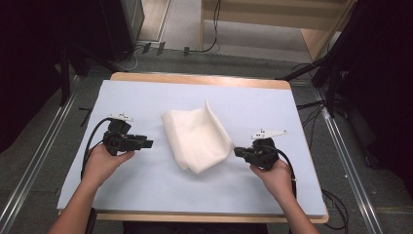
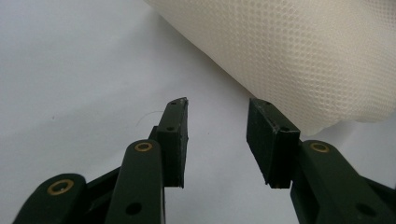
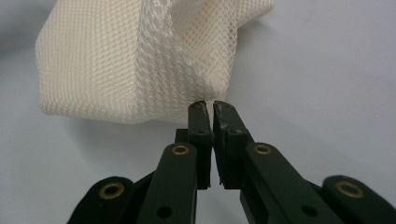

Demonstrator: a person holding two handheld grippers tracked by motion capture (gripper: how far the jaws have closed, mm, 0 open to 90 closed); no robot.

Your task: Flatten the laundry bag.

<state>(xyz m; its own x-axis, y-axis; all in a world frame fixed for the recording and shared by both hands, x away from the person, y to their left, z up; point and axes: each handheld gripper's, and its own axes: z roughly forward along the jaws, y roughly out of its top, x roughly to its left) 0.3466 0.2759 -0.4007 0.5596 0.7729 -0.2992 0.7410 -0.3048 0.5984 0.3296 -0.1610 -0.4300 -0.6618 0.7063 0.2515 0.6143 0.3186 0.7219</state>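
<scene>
My right gripper (image 3: pixel 212 106) is clamped on the mesh cloth's (image 1: pixel 197 136) near corner, while my left gripper (image 2: pixel 217 109) gapes empty beside its far edge.

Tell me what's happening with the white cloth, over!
Left gripper open, beside the folded white mesh cloth, not touching. Right gripper shut on the cloth's corner. Nothing else on the blue table cover.
</scene>
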